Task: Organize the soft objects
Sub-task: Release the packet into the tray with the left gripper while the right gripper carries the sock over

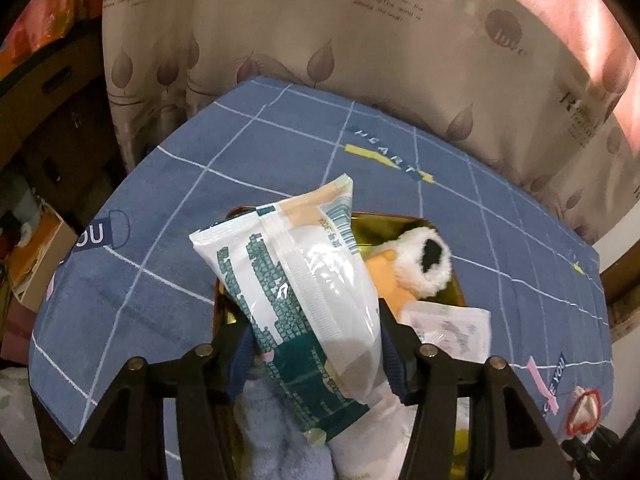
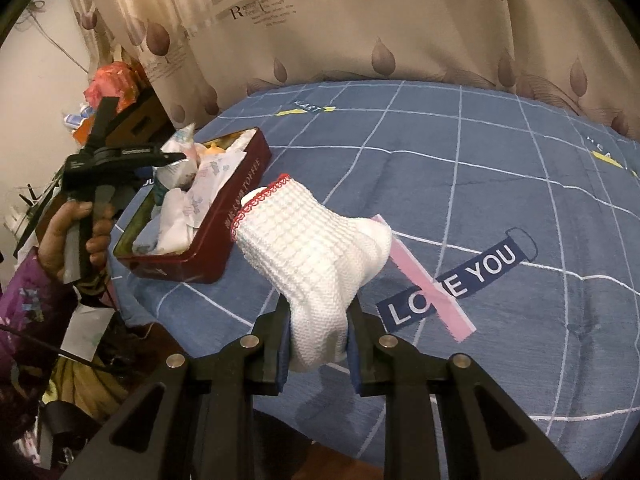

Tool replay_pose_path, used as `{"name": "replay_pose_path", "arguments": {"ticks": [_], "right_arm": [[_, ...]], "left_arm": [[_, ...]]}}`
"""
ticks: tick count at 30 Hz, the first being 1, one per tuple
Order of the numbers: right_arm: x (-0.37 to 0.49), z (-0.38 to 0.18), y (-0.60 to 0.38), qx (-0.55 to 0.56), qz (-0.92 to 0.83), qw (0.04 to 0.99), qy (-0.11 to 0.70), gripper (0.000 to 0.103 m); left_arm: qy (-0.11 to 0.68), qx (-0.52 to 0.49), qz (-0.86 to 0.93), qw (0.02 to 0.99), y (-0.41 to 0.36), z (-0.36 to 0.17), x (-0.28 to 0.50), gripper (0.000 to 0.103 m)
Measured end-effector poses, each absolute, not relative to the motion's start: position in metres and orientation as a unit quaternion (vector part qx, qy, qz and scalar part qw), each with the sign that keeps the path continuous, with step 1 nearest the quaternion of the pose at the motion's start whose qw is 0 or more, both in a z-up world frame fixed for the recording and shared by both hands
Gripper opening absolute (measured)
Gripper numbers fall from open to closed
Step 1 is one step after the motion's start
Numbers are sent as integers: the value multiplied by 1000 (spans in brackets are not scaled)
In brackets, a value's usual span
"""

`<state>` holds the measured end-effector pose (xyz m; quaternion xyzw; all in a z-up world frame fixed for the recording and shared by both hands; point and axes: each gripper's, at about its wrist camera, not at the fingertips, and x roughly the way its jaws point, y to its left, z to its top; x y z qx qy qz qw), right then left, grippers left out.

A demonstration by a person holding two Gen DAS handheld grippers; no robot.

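A white and teal tissue pack (image 1: 304, 280) stands tilted over the red tin (image 1: 400, 220), its lower end resting on the things inside. It sits between the fingers of my left gripper (image 1: 316, 360), which look slack on its sides and open. The tin also holds a fluffy white and black toy (image 1: 424, 264), an orange piece (image 1: 384, 276), a printed white packet (image 1: 452, 328) and a pale blue towel (image 1: 276, 432). My right gripper (image 2: 318, 340) is shut on the toe of a white knitted sock (image 2: 312, 248) with a red cuff, held above the bed to the right of the tin (image 2: 224, 216).
The tin lies on a blue checked bed cover (image 2: 480, 184) near its left edge. A leaf-print curtain (image 2: 360, 20) hangs close behind the bed. A person's hand (image 2: 72, 240) grips the left tool beside the tin. Cardboard boxes (image 1: 48, 80) and clutter stand left of the bed.
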<state>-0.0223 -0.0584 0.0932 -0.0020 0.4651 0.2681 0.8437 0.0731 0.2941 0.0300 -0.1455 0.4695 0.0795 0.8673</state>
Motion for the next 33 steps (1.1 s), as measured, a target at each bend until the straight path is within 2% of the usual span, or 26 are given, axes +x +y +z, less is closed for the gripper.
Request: {"name": "replay_pose_path", "arguments": {"ticks": [2, 10, 12, 19, 25, 33], "right_arm": [[-23, 94, -56, -4, 271, 844, 464, 21], [-28, 101, -50, -6, 286, 843, 456, 21], [-30, 103, -47, -8, 291, 842, 455, 21], [-38, 110, -45, -10, 299, 843, 447, 21], [-42, 118, -33, -16, 318, 839, 441, 21], [-37, 130, 32, -40, 395, 818, 417, 21]], "left_arm": [[470, -137, 85, 868, 295, 29, 75, 64], [442, -73, 114, 887, 282, 41, 70, 65], [431, -68, 104, 894, 280, 46, 69, 70], [422, -83, 84, 899, 281, 64, 66, 70], [404, -102, 93, 904, 269, 84, 27, 70], [391, -131, 183, 892, 267, 80, -48, 70]]}}
